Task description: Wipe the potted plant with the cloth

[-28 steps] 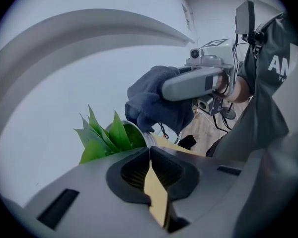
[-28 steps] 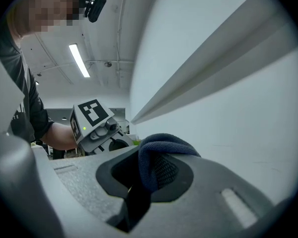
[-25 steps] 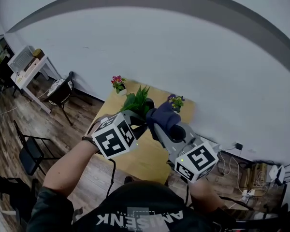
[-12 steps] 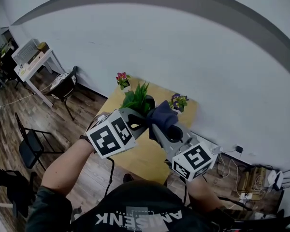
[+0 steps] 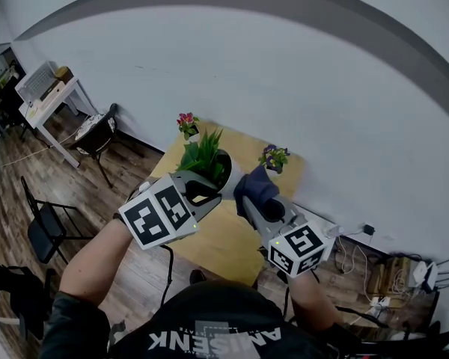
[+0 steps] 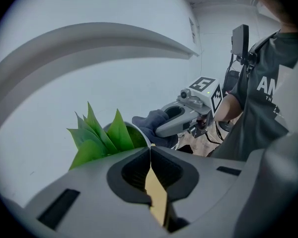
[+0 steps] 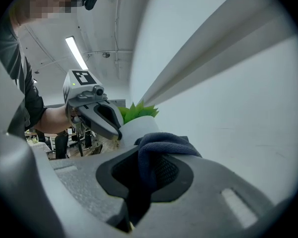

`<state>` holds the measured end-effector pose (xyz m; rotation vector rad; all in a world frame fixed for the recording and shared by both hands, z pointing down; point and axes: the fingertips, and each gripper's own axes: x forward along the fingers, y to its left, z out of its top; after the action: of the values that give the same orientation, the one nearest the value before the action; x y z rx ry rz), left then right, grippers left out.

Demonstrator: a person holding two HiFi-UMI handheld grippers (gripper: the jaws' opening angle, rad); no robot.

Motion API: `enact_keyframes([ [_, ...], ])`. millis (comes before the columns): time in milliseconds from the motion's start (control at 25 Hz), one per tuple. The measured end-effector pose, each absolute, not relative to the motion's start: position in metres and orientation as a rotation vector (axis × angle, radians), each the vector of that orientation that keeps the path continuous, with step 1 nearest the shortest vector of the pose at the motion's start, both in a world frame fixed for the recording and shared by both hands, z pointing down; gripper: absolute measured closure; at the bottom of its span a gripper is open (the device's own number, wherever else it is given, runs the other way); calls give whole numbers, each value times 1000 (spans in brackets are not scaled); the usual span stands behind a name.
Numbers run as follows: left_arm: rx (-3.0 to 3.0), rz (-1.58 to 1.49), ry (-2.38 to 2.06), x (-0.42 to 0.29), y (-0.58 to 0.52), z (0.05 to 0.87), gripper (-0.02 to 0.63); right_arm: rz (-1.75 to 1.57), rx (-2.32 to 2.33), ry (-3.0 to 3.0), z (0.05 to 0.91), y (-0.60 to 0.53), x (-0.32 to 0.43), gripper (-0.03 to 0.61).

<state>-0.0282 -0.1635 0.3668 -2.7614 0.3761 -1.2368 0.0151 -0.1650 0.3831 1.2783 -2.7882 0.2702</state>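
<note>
Dark blue cloth (image 7: pixel 164 142) clamped in your right tool (image 7: pixel 142 171), just beside the white pot (image 5: pixel 228 173) of the green leafy plant (image 5: pixel 202 155), your left tool (image 6: pixel 150 152) pinched shut on its rim.

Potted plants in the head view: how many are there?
3. A green leafy plant in front, a pink-flowered plant at the far left of the table, a purple-flowered plant at its far right. None seems hidden.

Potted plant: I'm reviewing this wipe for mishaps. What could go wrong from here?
1. The left gripper seems to pinch the potted plant only by its rim; the cloth pushing its side could twist it loose.
2. If it falls, it may hit the wooden table or the purple-flowered pot.
</note>
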Motion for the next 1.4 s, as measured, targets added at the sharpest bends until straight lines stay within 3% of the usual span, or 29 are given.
enact_keyframes([
  [360, -2722, -1230, 375, -41, -155, 364, 604, 408, 1342, -2706, 414, -169, 40, 532],
  [880, -2723, -1217, 316, -44, -143, 371, 604, 171, 1165, -2942, 312, -155, -9, 532],
  [1400, -2699, -1179, 287, -49, -133, 365, 604, 339, 1229, -2827, 367, -160, 3, 534],
])
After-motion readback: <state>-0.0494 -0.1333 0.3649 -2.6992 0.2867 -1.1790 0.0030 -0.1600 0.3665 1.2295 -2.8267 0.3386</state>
